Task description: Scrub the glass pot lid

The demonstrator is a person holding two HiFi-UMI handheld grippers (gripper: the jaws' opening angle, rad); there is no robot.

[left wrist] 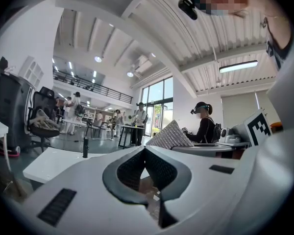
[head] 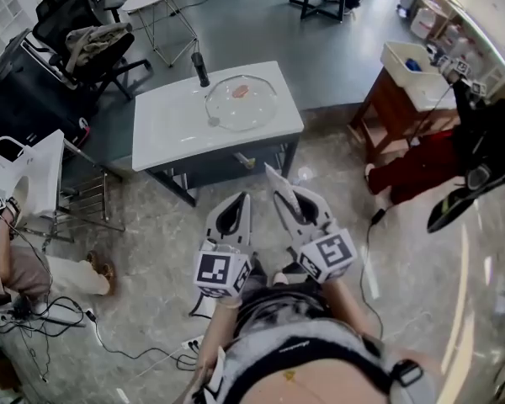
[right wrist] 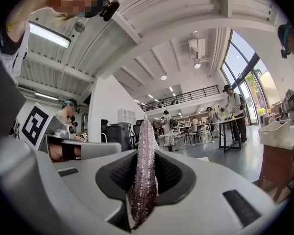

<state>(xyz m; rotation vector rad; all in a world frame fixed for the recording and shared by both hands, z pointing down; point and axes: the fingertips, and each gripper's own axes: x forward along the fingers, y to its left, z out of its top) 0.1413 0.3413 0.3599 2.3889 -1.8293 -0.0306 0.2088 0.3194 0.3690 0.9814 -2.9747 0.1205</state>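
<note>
- Left tongs (head: 238, 202): pressed together with nothing in them, held level, well short of the worktop (head: 172, 124).
- Glass pot lid (head: 241, 101): lies flat on the worktop's right half, toward the far edge.
- Right tongs (head: 293, 199): clamped on a silvery scouring pad (head: 278, 183).
- Likely step: approach. Next, bring the pad onto the lid.

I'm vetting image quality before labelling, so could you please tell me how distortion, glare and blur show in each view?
Head view: edges bend, the shiny floor shows glare, yet the glass pot lid on the white table is clear. Left gripper view: strong fisheye, dark corners, windows washed bright. Right gripper view: same fisheye; the glittery scrub pad reads crisp.
</note>
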